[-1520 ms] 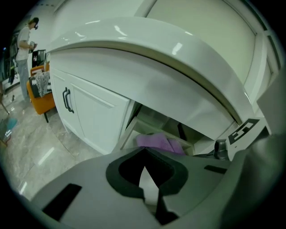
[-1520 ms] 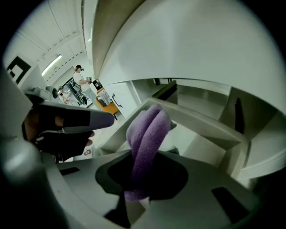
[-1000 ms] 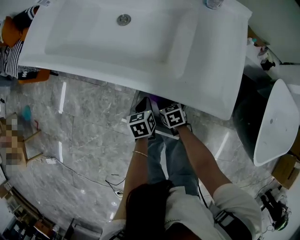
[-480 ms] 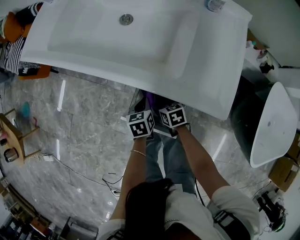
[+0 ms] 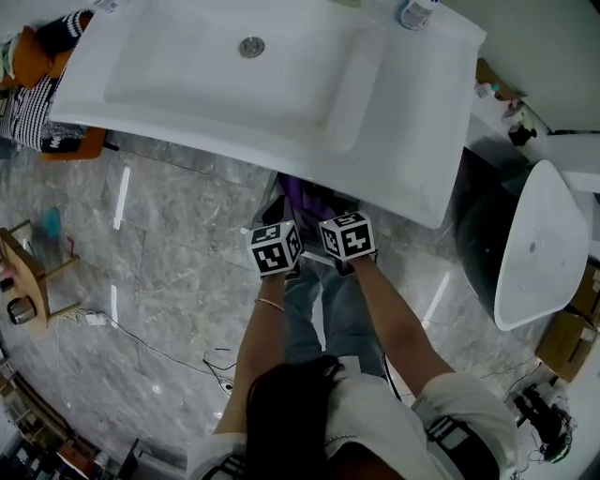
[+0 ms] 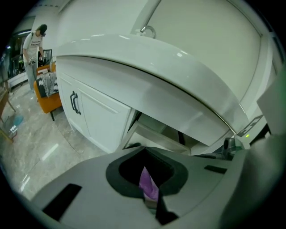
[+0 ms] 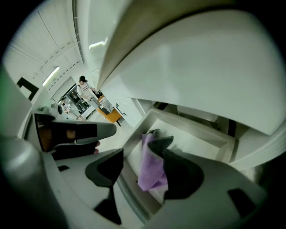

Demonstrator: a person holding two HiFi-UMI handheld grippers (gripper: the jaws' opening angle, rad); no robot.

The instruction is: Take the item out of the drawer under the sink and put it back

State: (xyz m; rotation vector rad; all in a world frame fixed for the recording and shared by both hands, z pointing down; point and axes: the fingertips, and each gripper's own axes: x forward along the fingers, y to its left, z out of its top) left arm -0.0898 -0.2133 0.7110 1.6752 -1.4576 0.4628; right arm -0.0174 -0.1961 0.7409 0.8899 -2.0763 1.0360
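Observation:
A purple cloth (image 7: pixel 151 172) hangs just inside the open white drawer (image 7: pixel 196 136) under the sink (image 5: pixel 394 178). My right gripper (image 7: pixel 140 150) has its jaws opening wide. The cloth lies between them against the right finger (image 7: pixel 178 172), and the left pad stands clear of it. My left gripper (image 6: pixel 144 150) looks shut. A sliver of purple cloth (image 6: pixel 149 184) shows in the hollow between its jaws; I cannot tell whether it is pinched. In the head view both marker cubes (image 5: pixel 274 248) sit side by side below the sink's edge, with the cloth (image 5: pixel 302 195) just beyond them.
A cabinet door with a black handle (image 6: pixel 75 102) stands left of the drawer (image 6: pixel 154 134). A white toilet bowl (image 5: pixel 539 244) is at the right, a bottle (image 5: pixel 417 11) on the sink's back edge. A person (image 6: pixel 33 44) stands far left near an orange chair (image 6: pixel 49 96).
Both marker cubes have stayed close together below the sink's edge, shifting slightly. More of the purple cloth now shows beyond them, further left than a second ago.

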